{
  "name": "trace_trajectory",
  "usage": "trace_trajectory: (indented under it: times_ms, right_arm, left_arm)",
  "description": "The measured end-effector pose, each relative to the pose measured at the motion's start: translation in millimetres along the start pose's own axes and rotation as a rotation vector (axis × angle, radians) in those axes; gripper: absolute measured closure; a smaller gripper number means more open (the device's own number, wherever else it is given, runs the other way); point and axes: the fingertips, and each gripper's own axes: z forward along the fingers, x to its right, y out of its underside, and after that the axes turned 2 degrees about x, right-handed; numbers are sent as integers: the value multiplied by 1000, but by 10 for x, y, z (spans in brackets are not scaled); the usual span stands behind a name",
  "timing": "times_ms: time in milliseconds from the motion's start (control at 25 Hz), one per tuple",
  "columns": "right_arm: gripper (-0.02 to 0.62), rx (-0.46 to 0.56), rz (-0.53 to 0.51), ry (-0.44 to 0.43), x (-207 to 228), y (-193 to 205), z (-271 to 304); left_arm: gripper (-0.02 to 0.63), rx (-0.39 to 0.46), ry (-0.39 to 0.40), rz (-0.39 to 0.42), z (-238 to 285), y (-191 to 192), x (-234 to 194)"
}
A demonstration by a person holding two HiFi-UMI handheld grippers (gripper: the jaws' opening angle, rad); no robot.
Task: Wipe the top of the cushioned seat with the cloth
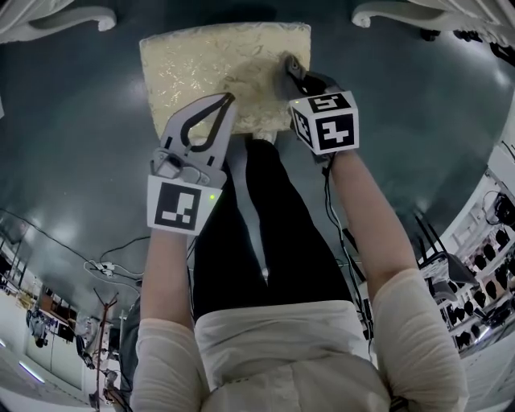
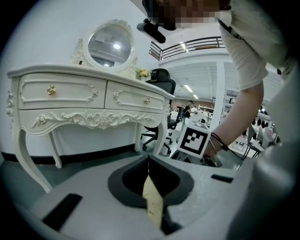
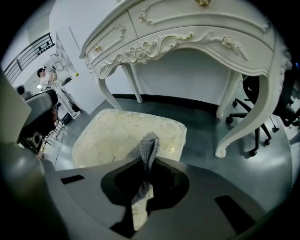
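Note:
The cushioned seat (image 1: 217,68) is a square cream pad with a gold pattern, at the top middle of the head view. My right gripper (image 1: 292,64) is over its right side, shut on a grey knitted cloth (image 3: 148,146). In the right gripper view the cloth stands up between the jaws, above the seat (image 3: 112,136). My left gripper (image 1: 229,99) hovers at the seat's near edge, its jaws closed tip to tip with nothing between them. In the left gripper view, a thin strip of cream seat shows behind the left gripper (image 2: 149,161).
A white carved dressing table (image 3: 187,33) stands just beyond the seat, its curved legs (image 1: 60,18) at both top corners of the head view. An oval mirror (image 2: 110,44) sits on it. A black office chair (image 3: 255,110) is to the right. The floor is dark grey.

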Motion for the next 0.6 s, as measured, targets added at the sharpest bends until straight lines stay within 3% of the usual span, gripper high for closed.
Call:
trace_trajectory:
  times_ms: [240, 440, 600]
  right_arm:
    - [568, 6, 38, 30, 300, 161, -83]
    - [568, -21, 57, 85, 464, 286, -162]
    - [568, 30, 90, 92, 378, 177, -367]
  left_arm:
    - [604, -9, 61, 79, 200, -63, 298]
    - [604, -1, 82, 97, 199, -105, 397]
    - [604, 13, 86, 97, 42, -174, 416]
